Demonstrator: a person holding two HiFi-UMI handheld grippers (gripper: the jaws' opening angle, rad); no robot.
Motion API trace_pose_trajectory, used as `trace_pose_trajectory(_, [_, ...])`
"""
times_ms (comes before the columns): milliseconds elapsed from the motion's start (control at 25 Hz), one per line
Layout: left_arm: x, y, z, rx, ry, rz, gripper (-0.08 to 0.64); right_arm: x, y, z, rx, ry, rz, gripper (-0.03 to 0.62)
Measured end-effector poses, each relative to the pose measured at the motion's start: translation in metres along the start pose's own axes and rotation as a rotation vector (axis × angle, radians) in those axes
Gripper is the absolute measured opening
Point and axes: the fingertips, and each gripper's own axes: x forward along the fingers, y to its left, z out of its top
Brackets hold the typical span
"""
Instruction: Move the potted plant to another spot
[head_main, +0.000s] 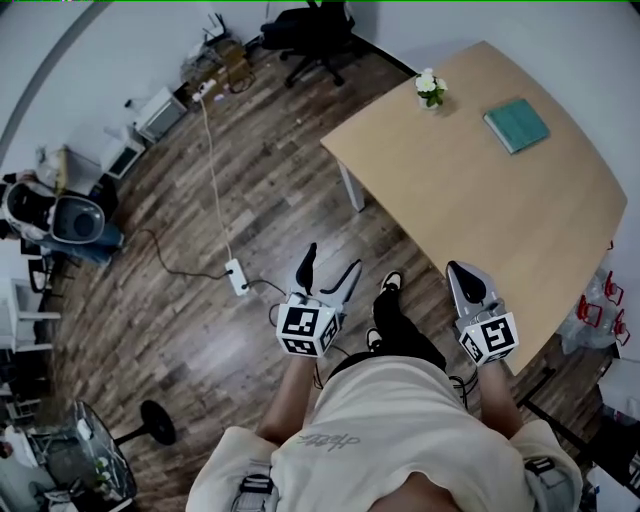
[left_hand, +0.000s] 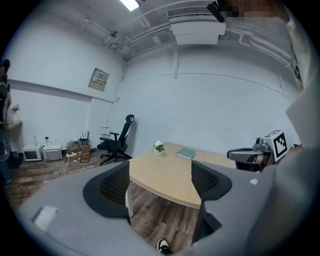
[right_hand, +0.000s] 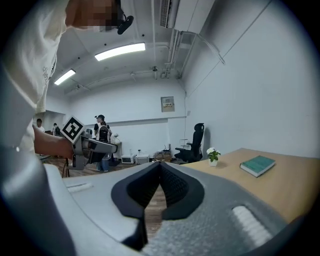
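The potted plant (head_main: 430, 90), white blooms over green leaves in a small pale pot, stands upright near the far corner of the wooden table (head_main: 480, 200), with a teal book (head_main: 516, 125) lying flat well to one side of it. Both grippers are held close to the person's body on the near side of the table, well apart from the plant. The left gripper (head_main: 330, 270) is over the wooden floor (head_main: 200, 300), off the table's edge; its fingers (left_hand: 112, 187) stand wide apart with nothing between them, and in its own view the plant shows far off above the gap. The right gripper (head_main: 468, 283) hangs over the table's near edge, its fingers (right_hand: 145, 187) closed together tip to tip on nothing, the plant far ahead and to their right.
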Motion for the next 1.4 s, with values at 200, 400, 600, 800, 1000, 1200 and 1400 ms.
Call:
trace_pose_trajectory(200, [0.04,0.043,0.041,0.072,0.026,0.031,0.39,0.073,-0.037,0.02,0.037,-0.057,0.022,0.003])
trace_pose_trajectory(400, [0.092,0.069,0.078,0.092,0.028,0.018,0.388,0.144,-0.068,0.036,0.08,-0.127,0.034,0.002])
trace_pose_trajectory(600, [0.134,0.077,0.114,0.133,0.004,0.011,0.388,0.177,-0.096,0.043,0.077,-0.139,0.042,0.002])
trace_pose_trajectory(800, [0.171,0.085,0.123,0.142,0.047,0.004,0.383,0.189,-0.145,0.044,0.198,-0.153,0.008,0.002])
trace_pose_trajectory(1000, [0.201,0.086,0.127,0.114,0.068,-0.048,0.377,0.18,-0.178,0.049,0.251,-0.177,-0.071,0.002])
trace_pose_trajectory(1200, [0.248,0.061,0.127,0.129,0.076,-0.165,0.377,0.164,-0.197,0.034,0.292,-0.17,-0.172,0.002])
trace_pose_trajectory(1400, [0.295,0.044,0.131,0.148,0.084,-0.313,0.373,0.16,-0.214,0.038,0.302,-0.194,-0.309,0.002])
